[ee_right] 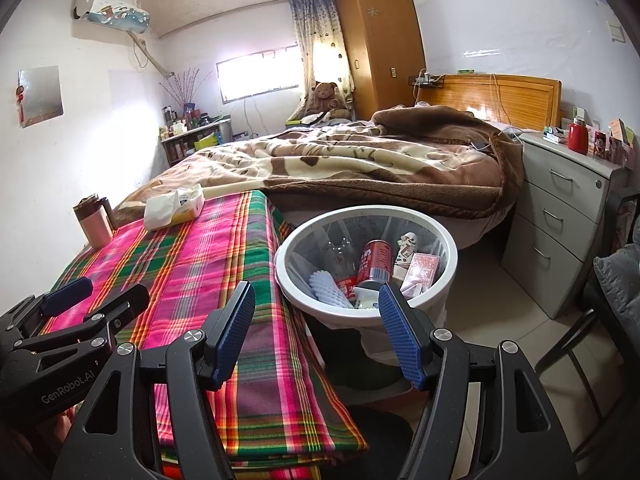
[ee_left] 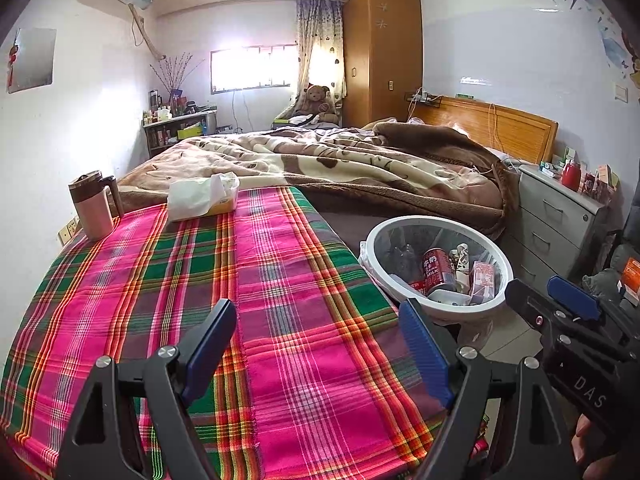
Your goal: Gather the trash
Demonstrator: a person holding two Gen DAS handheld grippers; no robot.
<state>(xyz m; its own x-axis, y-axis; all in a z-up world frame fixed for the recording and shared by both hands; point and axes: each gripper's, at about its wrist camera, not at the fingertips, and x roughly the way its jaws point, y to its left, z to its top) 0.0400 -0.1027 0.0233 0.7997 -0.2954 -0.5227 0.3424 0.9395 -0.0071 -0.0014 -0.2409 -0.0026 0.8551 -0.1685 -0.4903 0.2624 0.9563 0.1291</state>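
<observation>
A white-rimmed trash bin (ee_left: pixel 440 222) (ee_right: pixel 281 268) stands on the floor beside the table's right edge. Inside it lie a red drink can (ee_left: pixel 438 272) (ee_right: pixel 376 260), a pink carton (ee_right: pixel 424 272), a white foam sleeve (ee_right: pixel 330 288) and other scraps. My left gripper (ee_left: pixel 320 344) (ee_right: pixel 114 288) hovers open over the plaid tablecloth (ee_left: pixel 280 280) (ee_right: pixel 192 264), nothing between its blue pads. My right gripper (ee_right: pixel 316 332) (ee_left: pixel 532 286) is open and empty too, at the table's right edge, just short of the bin's near rim.
A tissue pack (ee_left: pixel 202 198) (ee_right: pixel 174 206) and a pink lidded mug (ee_left: pixel 94 204) (ee_right: pixel 94 220) sit at the table's far end. Beyond lies a bed with a brown blanket (ee_left: pixel 360 160). A grey drawer unit (ee_right: pixel 560 216) stands right of the bin.
</observation>
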